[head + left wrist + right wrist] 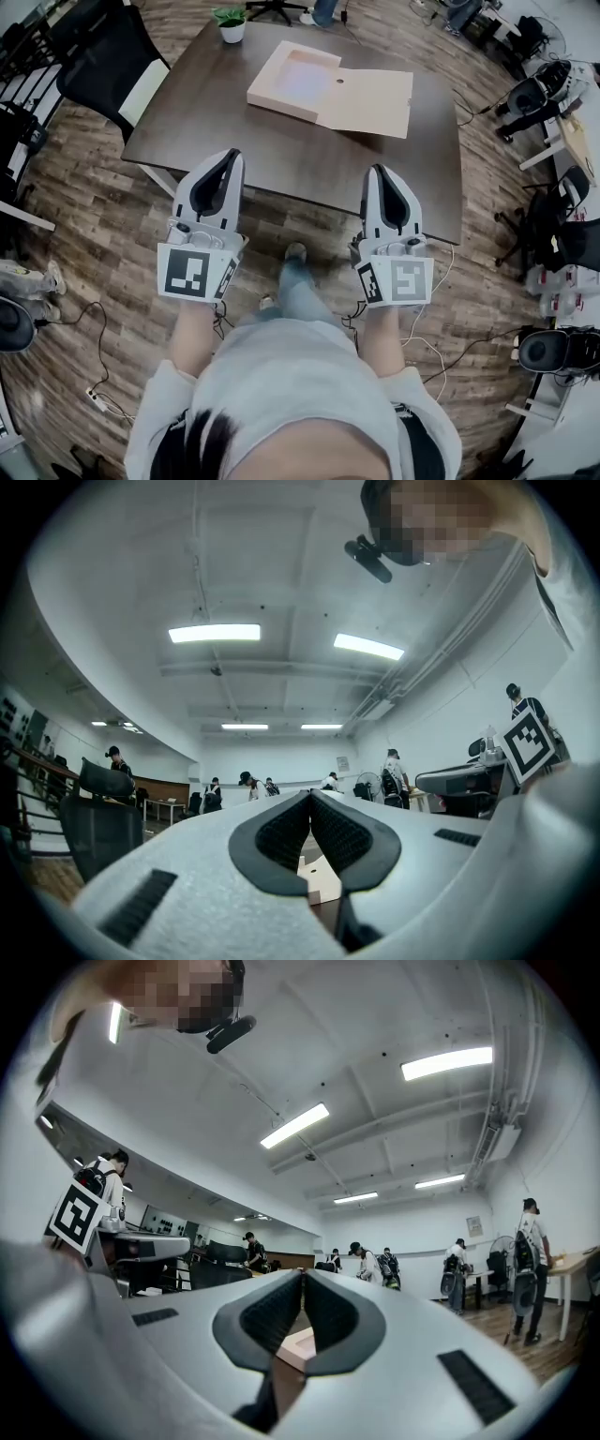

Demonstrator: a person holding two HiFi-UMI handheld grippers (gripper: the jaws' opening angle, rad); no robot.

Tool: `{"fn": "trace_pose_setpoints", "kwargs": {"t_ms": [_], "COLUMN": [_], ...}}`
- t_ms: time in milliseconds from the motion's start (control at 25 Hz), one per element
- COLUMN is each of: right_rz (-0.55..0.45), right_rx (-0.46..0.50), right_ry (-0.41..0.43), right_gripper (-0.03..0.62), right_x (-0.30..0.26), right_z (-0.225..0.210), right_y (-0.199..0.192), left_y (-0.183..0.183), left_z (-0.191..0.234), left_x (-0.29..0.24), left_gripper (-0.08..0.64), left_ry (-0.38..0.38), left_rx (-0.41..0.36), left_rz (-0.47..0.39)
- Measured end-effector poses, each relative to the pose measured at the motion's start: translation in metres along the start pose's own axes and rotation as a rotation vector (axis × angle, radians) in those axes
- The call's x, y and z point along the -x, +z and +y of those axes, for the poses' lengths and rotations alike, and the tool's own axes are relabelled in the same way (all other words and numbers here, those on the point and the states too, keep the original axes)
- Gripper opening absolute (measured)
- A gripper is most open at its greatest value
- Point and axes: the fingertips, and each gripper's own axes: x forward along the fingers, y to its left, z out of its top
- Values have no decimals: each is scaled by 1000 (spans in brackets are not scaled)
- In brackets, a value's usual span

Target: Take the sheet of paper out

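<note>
A tan cardboard folder (323, 86) lies open on the dark brown table (281, 159), its flap folded out to the right. A pale sheet (305, 80) shows inside its left half. My left gripper (232, 155) and right gripper (378, 171) hover side by side over the table's near edge, short of the folder. Both are shut with nothing between the jaws. In the left gripper view the shut tips (309, 796) frame a piece of the folder (319, 878). Below the shut tips (303, 1274) in the right gripper view, a corner of the folder (298, 1344) appears.
A small potted plant (230, 23) stands at the table's far edge. A black office chair (108, 56) sits at the left, more chairs and gear (539, 94) at the right. Cables (94, 323) trail over the wooden floor. Several people stand far across the room (248, 782).
</note>
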Motion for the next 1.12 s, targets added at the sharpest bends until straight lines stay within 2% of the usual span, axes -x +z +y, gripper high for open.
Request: {"fn": "trace_pose_setpoints", "kwargs": {"t_ms": [320,800,1120], "right_rz": [-14,-24,-34], "right_rx": [-7,-5,-24], "right_ry": [16,48,70], "right_gripper": [17,17,17], "right_x": [-53,-155,-204], "right_z": [-18,-69,-109], "right_y": [-11,-22,-32], "left_y": [-13,-29,-38], "left_z": [26,63,69], "left_x": [-40,-142,-200], "left_gripper": [9,9,9], "left_ry": [21,41,60], "left_rx": [-11,-16,-21], "left_rz": [3,-10,-9]}}
